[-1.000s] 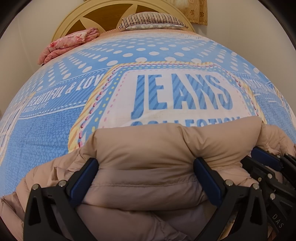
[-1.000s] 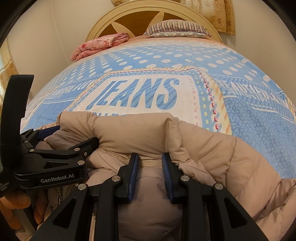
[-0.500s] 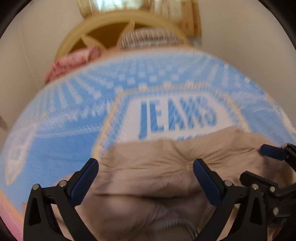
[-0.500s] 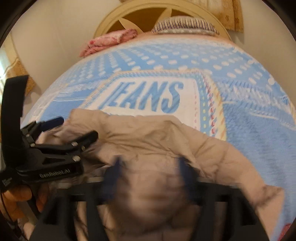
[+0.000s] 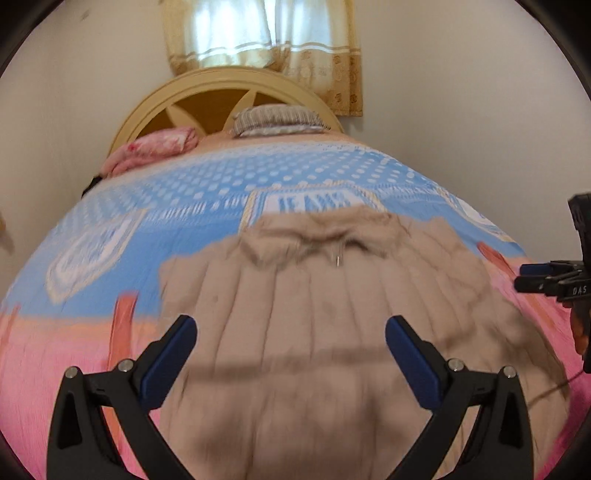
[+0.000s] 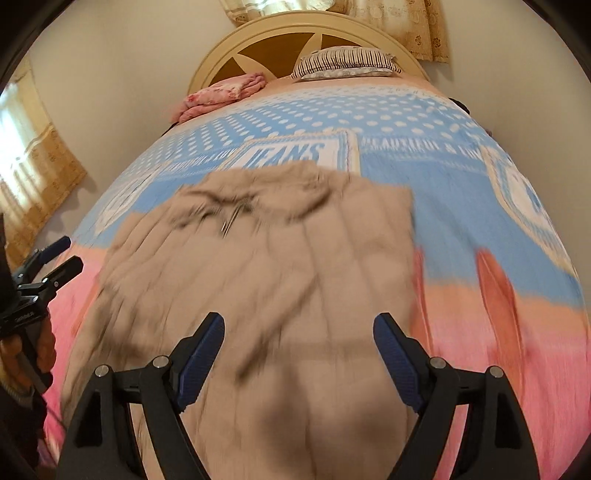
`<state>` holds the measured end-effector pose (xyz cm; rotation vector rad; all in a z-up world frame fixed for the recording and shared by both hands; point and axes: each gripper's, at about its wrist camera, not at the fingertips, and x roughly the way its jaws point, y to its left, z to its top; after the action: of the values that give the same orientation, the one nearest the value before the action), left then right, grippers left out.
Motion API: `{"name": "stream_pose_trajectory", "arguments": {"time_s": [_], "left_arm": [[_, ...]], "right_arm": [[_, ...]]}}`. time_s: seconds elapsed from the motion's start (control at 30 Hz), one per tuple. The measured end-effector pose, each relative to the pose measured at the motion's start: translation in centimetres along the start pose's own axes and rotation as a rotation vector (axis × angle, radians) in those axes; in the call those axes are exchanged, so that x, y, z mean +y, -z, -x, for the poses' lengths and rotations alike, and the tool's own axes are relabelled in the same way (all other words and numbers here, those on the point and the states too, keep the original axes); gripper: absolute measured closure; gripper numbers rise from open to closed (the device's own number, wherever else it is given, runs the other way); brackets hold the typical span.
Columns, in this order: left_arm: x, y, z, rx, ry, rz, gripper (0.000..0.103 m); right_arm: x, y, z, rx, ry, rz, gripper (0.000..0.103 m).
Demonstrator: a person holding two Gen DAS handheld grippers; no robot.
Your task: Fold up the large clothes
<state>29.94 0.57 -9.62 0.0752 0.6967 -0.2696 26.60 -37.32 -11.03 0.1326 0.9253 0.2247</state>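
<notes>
Two tongs are in play, one in each hand. On the left, the left tongs [image 5: 290, 363] stand wide apart with nothing between the blue pads; they hang above the lower part of the coat without touching it. Seen from the right wrist, these same tongs sit at the far left edge, gripped by a hand [image 6: 27, 354], well clear of the garment's side. The right tongs [image 6: 299, 363] are likewise spread wide and empty over the coat's lower half, their jaws having sprung apart within the last second, letting go of the fabric they pinched.

One padded coat [image 5: 332, 314] lies flat on the bed [image 5: 92, 369], collar end pointing toward the headboard, hem end nearest the cameras and running under both pairs of tongs. It is beige, puffy and quilted in long lengthwise channels, with a rumpled collar or hood bunched at the top and a small metal zip pull [image 5: 338, 260] showing just below it. Much of it is smeared by motion blur.

One bedspread [image 6: 461, 192] covers the bed: pink near the foot, blue with white dots further up, with a white panel lettered "JEANS" partly hidden by the collar. At the head lie one folded pink blanket [image 6: 221, 92] on the left and one striped pillow [image 6: 345, 62] to its right, against an arched, cream wooden headboard [image 6: 280, 33]. Patterned yellow curtains [image 5: 258, 33] hang behind.
</notes>
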Motion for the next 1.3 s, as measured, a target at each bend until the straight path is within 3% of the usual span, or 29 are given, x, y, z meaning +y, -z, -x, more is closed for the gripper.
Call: {"name": "stream_pose_trajectory", "arguments": {"time_s": [0.23,0.5,0.57,0.7,0.9,0.97,1.03,1.07,1.1,1.17,1.2,1.23,1.3], "left_arm": [[2.8,7.2,6.2,-0.031,-0.050,0.100,0.000],[4.9,16.1,9.7,0.056,-0.061,0.162,0.000],[5.1,18.3,9.9,0.090,-0.025,0.187,0.000],[5.1,20.8,10.0,0.108,0.047,0.249,0.000],[4.1,21.0,9.0,0.111,0.114,0.261,0.000],[3.6,20.8,8.6,0.113,0.119,0.258,0.000],[3.4,20.9,8.4,0.115,0.149,0.253,0.001],[3.4,21.0,8.2,0.117,0.144,0.249,0.004],[3.5,21.2,7.9,0.126,0.139,0.245,0.012],[3.7,21.5,8.0,0.120,0.157,0.240,0.041],[3.8,21.5,8.2,0.118,0.157,0.227,0.063],[3.7,21.3,8.6,0.109,0.156,0.197,0.079],[3.8,21.0,9.5,0.089,0.164,0.174,0.087]], "right_arm": [[-1.5,9.2,4.9,-0.003,0.050,-0.066,0.020],[-3.5,19.4,8.7,0.011,0.083,-0.178,0.020],[-3.8,21.4,9.6,0.005,0.083,-0.203,0.020],[-4.0,23.9,9.9,0.015,0.033,-0.245,0.020],[-3.2,24.8,8.9,-0.007,-0.041,-0.260,0.021],[-3.0,25.1,8.1,-0.005,-0.077,-0.277,0.043],[-2.6,25.0,8.0,-0.016,-0.072,-0.264,0.051],[-2.4,25.0,7.9,-0.016,-0.085,-0.259,0.062],[-2.5,25.0,7.8,-0.017,-0.117,-0.268,0.073],[-2.5,25.1,7.8,-0.022,-0.136,-0.275,0.084],[-2.3,25.1,8.0,-0.029,-0.140,-0.272,0.088],[-2.2,25.1,8.3,-0.041,-0.149,-0.269,0.090],[-2.1,25.1,8.9,-0.065,-0.170,-0.271,0.093]]}}
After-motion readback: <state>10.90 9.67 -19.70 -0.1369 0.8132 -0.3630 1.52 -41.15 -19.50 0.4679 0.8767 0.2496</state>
